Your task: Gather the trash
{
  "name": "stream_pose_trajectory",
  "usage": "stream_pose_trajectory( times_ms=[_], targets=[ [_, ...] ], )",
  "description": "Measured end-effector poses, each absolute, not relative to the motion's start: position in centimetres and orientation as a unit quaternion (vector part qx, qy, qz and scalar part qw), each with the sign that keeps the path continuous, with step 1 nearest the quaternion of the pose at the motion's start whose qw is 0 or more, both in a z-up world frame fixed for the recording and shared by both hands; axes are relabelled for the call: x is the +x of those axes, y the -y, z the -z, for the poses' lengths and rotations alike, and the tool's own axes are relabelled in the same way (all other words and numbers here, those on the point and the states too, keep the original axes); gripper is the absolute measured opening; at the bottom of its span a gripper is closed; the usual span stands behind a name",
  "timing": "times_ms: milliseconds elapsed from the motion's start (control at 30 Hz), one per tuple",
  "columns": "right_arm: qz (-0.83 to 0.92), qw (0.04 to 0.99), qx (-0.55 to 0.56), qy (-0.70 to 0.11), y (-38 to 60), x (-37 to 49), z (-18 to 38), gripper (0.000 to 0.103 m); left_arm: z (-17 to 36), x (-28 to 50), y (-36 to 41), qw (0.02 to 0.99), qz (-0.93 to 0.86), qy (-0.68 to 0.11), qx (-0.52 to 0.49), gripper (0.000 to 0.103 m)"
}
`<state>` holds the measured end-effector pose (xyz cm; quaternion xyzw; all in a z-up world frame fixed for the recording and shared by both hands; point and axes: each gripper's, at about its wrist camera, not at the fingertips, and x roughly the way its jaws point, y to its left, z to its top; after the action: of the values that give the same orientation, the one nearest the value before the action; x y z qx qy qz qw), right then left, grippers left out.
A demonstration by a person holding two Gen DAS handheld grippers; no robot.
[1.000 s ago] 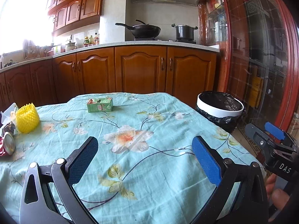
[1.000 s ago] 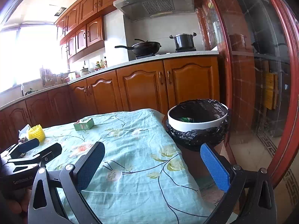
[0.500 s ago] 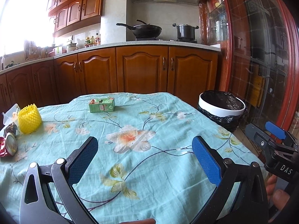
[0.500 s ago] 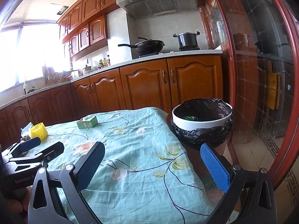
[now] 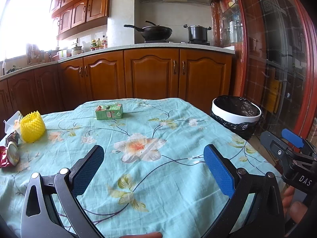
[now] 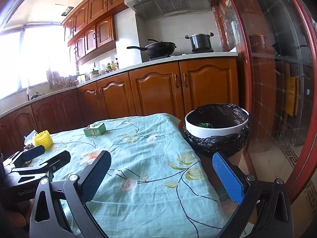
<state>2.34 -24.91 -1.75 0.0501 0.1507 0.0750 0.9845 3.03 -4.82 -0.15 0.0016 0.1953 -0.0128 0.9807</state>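
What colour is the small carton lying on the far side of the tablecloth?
Green, with a pale label panel: the small rectangular drink carton shows best in the left wrist view.

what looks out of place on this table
Litter: a green carton lying at the far edge, and a yellow foam net, crumpled wrappers and a crushed red can at the left edge.

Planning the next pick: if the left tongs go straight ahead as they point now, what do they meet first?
Nothing close: the open left tongs point over bare floral turquoise tablecloth. The small green drink carton lies farther on, slightly left of the line; depth is unclear.
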Motion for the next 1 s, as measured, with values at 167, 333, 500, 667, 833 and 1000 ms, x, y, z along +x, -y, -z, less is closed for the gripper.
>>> stream_pose_trajectory(
  times_ms=[167, 333, 500, 667, 833, 1000],
  targets=[
    [-0.077, 0.984, 0.050, -0.151, 24.76, 2.34, 1.78, 0.103, 0.16, 2.99, 4.89, 0.981, 0.011, -0.195, 0.005, 0.103],
    [-0.077, 0.984, 0.051, -0.152, 24.70, 2.37, 1.81, 0.103, 0.19, 2.85, 4.87, 0.981, 0.010, -0.193, 0.003, 0.103],
    [-0.078, 0.984, 0.052, -0.152, 24.61, 2.31, 1.89, 0.103, 0.25, 2.85, 4.80, 0.981, 0.010, -0.195, 0.002, 0.103],
    [-0.078, 0.984, 0.052, -0.151, 24.42, 2.27, 1.94, 0.103, 0.20, 2.80, 4.85, 0.981, 0.012, -0.195, 0.003, 0.103],
    [-0.078, 0.984, 0.052, -0.151, 24.42, 2.23, 1.92, 0.103, 0.17, 2.78, 4.90, 0.981, 0.011, -0.195, 0.003, 0.103],
    [-0.078, 0.984, 0.052, -0.150, 24.37, 2.20, 1.91, 0.103, 0.16, 2.75, 4.91, 0.981, 0.013, -0.196, 0.003, 0.103]
  ],
)
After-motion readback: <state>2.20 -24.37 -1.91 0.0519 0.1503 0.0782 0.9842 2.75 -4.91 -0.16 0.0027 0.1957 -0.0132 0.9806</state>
